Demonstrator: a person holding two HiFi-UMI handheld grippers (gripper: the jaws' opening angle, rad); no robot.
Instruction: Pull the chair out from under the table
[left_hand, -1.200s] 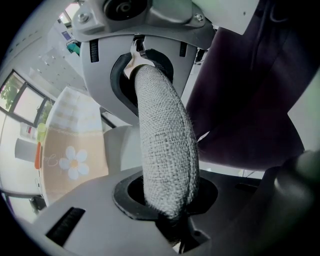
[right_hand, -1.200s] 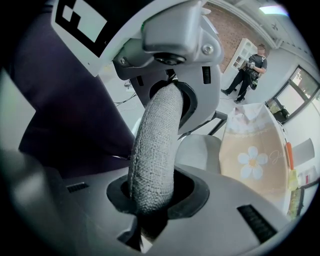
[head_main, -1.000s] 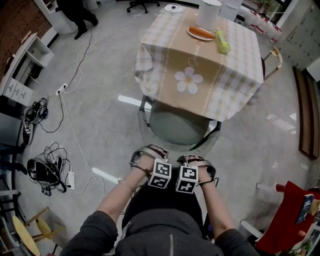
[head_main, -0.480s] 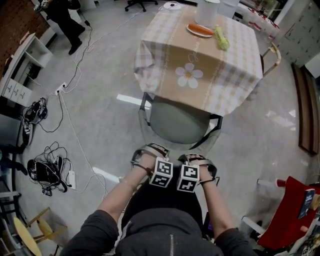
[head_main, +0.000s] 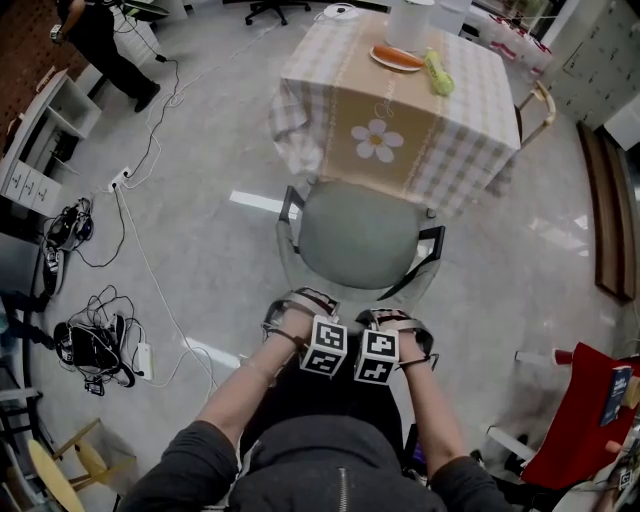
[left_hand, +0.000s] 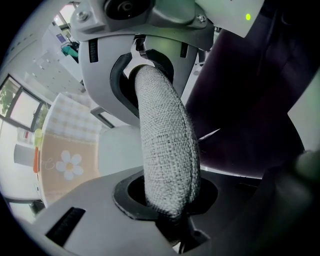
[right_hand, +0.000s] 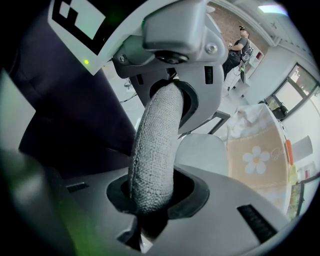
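Chair seemingly past table edge, bare floor beside, left tongs, right tongs pinching backrest

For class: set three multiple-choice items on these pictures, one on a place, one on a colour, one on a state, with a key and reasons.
1. Where is the chair seat relative to the table?
A. on top of it
B. wholly under it
C. on the floor before its near edge, almost all uncovered

2. The flower on the table's runner is:
A. white
B. red
C. blue

3. The left gripper and right gripper are:
A. open in the air
B. shut on the chair's backrest
C. holding a plate

Key:
1 C, the head view shows nearly the whole seat clear of the cloth.
2 A, white petals, yellow centre.
3 B, each gripper view shows fabric pinched between the jaws.
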